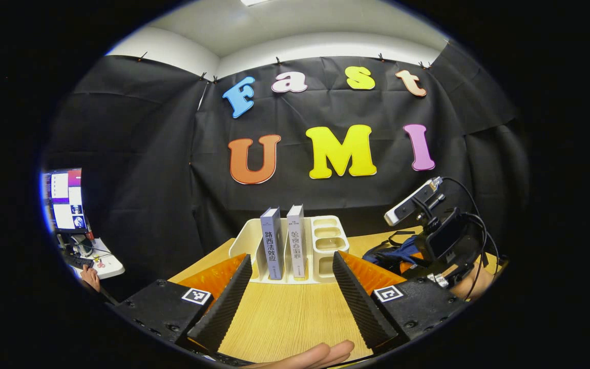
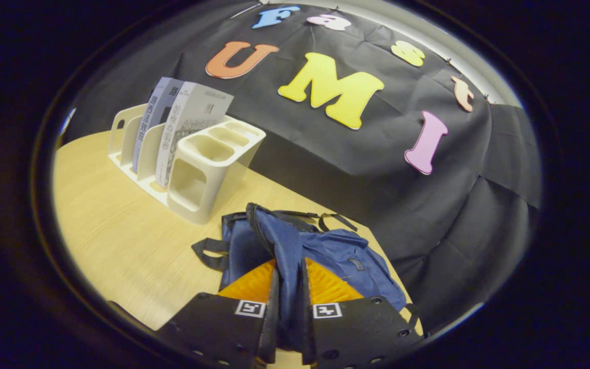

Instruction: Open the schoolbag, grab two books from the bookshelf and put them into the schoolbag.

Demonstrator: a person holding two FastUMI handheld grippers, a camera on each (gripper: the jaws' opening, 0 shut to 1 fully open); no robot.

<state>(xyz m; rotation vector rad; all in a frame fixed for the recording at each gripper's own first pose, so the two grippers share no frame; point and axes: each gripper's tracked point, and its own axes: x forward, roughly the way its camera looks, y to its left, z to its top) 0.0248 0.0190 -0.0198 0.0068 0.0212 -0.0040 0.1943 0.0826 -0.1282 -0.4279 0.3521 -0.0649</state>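
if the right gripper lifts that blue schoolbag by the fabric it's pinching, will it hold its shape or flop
Probably flop. The schoolbag lies slumped and creased on the table, so the cloth looks thin and soft. It also looks nearly empty, hence likely light. The right gripper pinches a single fold, so the rest would likely hang and its loose straps dangle.

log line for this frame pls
left gripper: open, facing bookshelf | right gripper: shut on schoolbag fabric | two books: upright in bookshelf | stage: opening bag

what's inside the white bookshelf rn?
Two books stand upright in the white bookshelf slots, spines out. The side cups look empty in the left gripper view; their bottoms and the slot floors are hidden.
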